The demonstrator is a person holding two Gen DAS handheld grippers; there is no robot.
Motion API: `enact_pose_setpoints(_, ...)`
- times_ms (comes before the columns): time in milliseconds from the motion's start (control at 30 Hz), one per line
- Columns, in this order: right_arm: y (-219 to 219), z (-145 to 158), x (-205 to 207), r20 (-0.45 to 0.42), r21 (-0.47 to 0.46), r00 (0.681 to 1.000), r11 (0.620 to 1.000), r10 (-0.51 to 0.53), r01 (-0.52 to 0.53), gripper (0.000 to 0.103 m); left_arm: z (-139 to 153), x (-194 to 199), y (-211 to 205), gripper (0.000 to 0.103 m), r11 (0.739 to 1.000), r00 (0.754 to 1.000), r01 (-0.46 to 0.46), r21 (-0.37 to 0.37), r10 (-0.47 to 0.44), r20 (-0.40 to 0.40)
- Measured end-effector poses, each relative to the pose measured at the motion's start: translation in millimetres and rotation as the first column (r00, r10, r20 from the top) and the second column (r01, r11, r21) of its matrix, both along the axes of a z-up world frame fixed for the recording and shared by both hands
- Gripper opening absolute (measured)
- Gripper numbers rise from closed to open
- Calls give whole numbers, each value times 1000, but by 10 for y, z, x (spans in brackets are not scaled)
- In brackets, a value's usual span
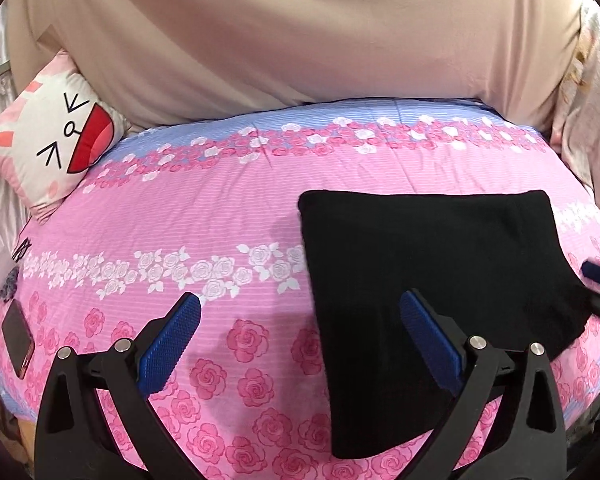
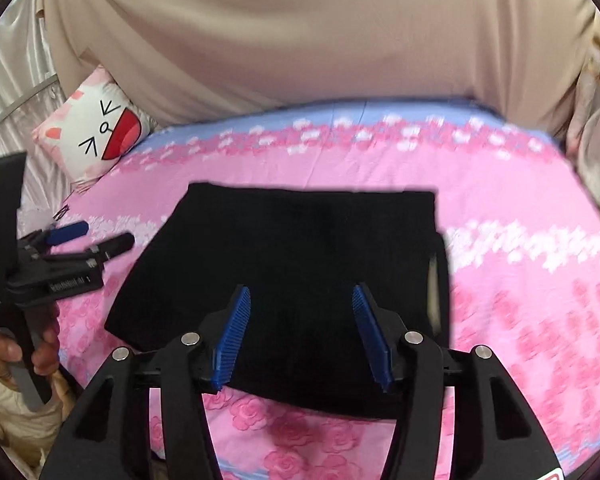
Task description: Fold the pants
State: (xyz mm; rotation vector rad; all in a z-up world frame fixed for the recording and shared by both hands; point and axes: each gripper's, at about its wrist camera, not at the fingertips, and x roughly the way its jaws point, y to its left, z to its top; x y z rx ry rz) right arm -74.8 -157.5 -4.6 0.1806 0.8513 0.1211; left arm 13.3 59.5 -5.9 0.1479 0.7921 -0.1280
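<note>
Pants point(image 2: 292, 280): black, folded, seemingly knit rectangle.

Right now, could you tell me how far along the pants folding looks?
Largely done: the black pants lie as a compact folded rectangle on the pink floral bedspread. Nothing is in hand; the left gripper and right gripper are open above it. At most, tidying remains.
</note>
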Motion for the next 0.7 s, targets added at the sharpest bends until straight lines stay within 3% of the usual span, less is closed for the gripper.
enact_pose_setpoints(233,97,23,-74,-10,0,1000,1000,1,-1,52,-68,29,121,98,999,999,-44,9,44,-21)
enact_pose_setpoints(333,213,18,-80,-17,40,999,998,47,-46,52,-105,41,159,98,998,998,-61,17,61,-26)
enact_pose_setpoints(433,501,38,-24,-14,86,990,986,143,-141,52,-133,46,239,98,995,995,-93,37,94,-25)
enact_pose_setpoints(600,1109,13,127,-8,85,957,954,290,-288,52,-194,77,493,98,986,987,-154,58,156,-37)
enact_pose_setpoints(700,1471,-338,299,-101,125,922,925,373,-360,55,-226,77,653,98,980,981,-189,68,192,-40)
